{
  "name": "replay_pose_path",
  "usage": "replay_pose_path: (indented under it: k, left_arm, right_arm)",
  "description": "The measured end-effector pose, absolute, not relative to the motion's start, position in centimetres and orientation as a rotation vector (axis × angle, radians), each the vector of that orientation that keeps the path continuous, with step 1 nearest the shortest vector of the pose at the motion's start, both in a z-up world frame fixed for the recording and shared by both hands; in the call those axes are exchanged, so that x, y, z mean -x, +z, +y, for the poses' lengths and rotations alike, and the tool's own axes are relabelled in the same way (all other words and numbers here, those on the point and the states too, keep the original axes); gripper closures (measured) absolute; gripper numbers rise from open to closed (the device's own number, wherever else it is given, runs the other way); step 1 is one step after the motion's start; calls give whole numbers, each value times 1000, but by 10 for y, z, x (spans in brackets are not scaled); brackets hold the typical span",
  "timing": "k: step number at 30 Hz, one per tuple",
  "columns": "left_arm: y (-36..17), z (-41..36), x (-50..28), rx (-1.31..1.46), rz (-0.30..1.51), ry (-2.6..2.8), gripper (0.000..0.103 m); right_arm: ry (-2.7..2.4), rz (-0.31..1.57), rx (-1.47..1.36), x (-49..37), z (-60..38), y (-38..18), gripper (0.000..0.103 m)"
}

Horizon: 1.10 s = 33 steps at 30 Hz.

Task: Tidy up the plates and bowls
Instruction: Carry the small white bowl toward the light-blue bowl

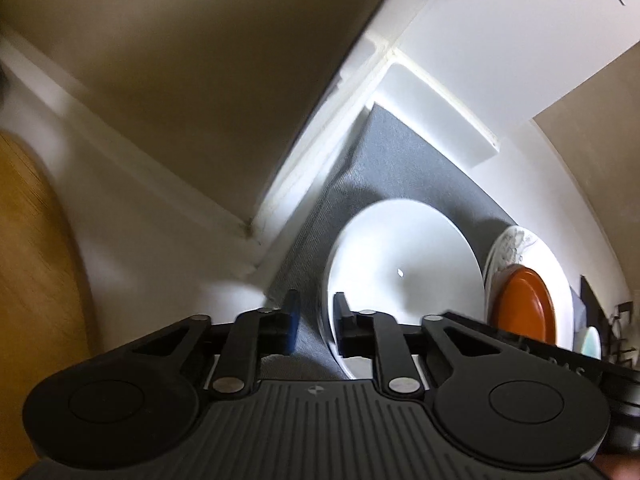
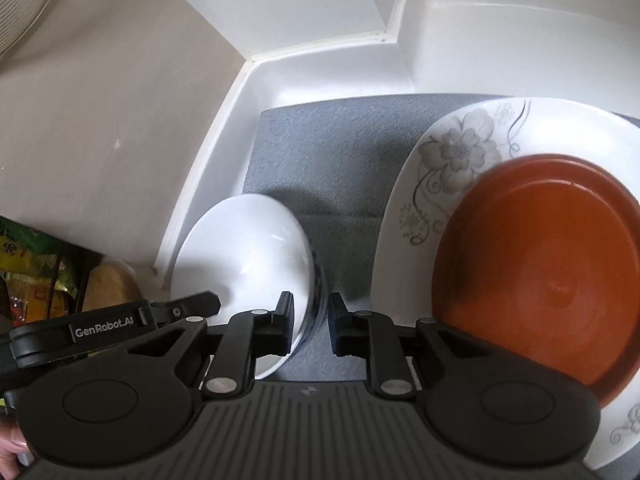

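Observation:
A white bowl (image 1: 404,276) (image 2: 248,256) sits on a grey mat (image 1: 384,168) (image 2: 332,152). To its right, an orange plate (image 2: 548,276) (image 1: 524,304) lies on a white floral plate (image 2: 452,160) (image 1: 516,248). My left gripper (image 1: 316,316) is open, its jaws straddling the bowl's left rim. My right gripper (image 2: 310,316) is open, its jaws straddling the bowl's right rim. Neither is closed on the rim.
The mat lies on a white ledge (image 2: 320,68) in a corner with white raised walls (image 1: 440,120). A beige wall (image 2: 100,120) is on the left. A wooden surface (image 1: 36,260) shows at far left. Packets (image 2: 28,264) lie below the ledge.

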State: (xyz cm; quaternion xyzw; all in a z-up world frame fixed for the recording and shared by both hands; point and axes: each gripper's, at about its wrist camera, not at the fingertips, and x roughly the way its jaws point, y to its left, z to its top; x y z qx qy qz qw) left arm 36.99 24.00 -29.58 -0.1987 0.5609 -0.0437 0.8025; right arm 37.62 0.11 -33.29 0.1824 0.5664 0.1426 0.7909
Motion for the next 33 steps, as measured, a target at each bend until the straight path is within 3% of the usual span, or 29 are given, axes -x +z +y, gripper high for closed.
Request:
replay_pose_path:
  k: [2, 16, 19, 33]
  left_arm:
    - [-296, 245, -369, 439, 1205, -109, 92]
    - [-296, 241, -365, 443, 1212, -104, 91]
    - [-296, 235, -364, 437, 1221, -74, 91]
    - [-242, 185, -354, 405, 1199, -126, 91]
  right_arm:
    - [319, 1214, -388, -375, 3, -331, 90]
    - [309, 1206, -339, -373, 11, -338, 87]
    - [316, 1192, -442, -370, 1, -338, 86]
    - [271, 1136, -616, -344, -65, -291, 85]
